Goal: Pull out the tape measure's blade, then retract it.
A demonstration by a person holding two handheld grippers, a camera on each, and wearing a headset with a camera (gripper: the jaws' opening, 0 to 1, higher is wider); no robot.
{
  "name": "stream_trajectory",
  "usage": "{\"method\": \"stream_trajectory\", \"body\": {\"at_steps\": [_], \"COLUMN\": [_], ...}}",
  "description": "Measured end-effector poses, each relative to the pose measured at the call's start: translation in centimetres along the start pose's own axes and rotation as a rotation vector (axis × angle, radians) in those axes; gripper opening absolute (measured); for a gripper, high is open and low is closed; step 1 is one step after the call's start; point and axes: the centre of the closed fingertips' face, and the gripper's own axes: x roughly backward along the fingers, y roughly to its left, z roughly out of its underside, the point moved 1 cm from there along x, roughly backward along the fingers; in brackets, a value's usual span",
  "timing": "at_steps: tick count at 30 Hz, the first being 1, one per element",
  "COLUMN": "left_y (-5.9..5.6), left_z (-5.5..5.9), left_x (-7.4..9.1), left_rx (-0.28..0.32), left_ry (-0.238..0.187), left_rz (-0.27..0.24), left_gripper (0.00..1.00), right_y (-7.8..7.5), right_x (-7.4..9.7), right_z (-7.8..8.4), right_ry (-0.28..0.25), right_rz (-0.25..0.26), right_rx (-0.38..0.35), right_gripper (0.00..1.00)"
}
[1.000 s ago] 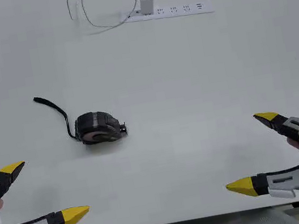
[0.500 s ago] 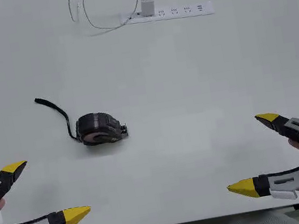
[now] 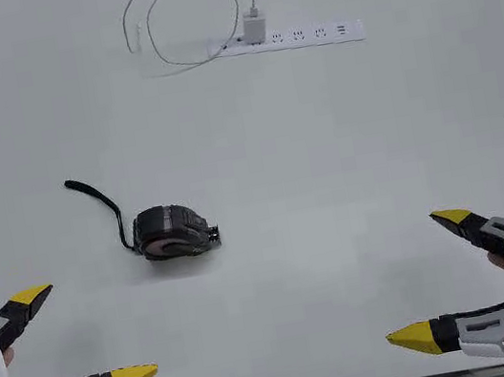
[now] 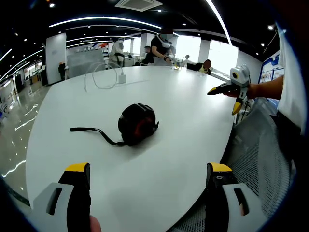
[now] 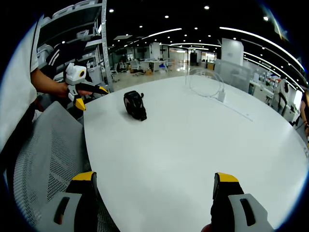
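The tape measure (image 3: 174,231) looks like matt black plastic; the white table (image 3: 324,157) is smooth, faintly glossy.

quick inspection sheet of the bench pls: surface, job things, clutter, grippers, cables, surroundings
surface: white table, smooth.
job's things: tape measure on its side, blade not pulled out, black strap trailing away from it.
clutter: nothing seen.
grippers: left gripper and right gripper both open, at the near edge, apart from the tape measure.
cables: power strip at the far side, white charger plugged in, its cable looped on the table.
surroundings: open hall, mesh chair at the near edge, people far off.
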Motion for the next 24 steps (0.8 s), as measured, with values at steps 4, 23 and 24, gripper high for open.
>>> {"method": "stream_trajectory", "body": {"at_steps": [4,23,24], "left_y": [0.0,0.1,0.1], "left_z": [-0.1,-0.8,-0.9], "left_x": [-0.3,-0.9,-0.9], "left_rx": [-0.006,-0.022,-0.026], "left_ry": [0.001,0.004,0.005], "left_rz": [0.008,0.034,0.035], "left_gripper": [0.98,0.98,0.98], "right_y": [-0.1,-0.4,-0.4], "right_x": [-0.1,-1.2,-1.3], "right_z": [-0.3,-0.8,-0.8], "right_ry": [-0.002,-0.001,-0.001], "right_rz": [-0.001,-0.022,-0.024], "right_rx": [0.000,0.018,0.022], "right_gripper": [0.99,0.99,0.99]}}
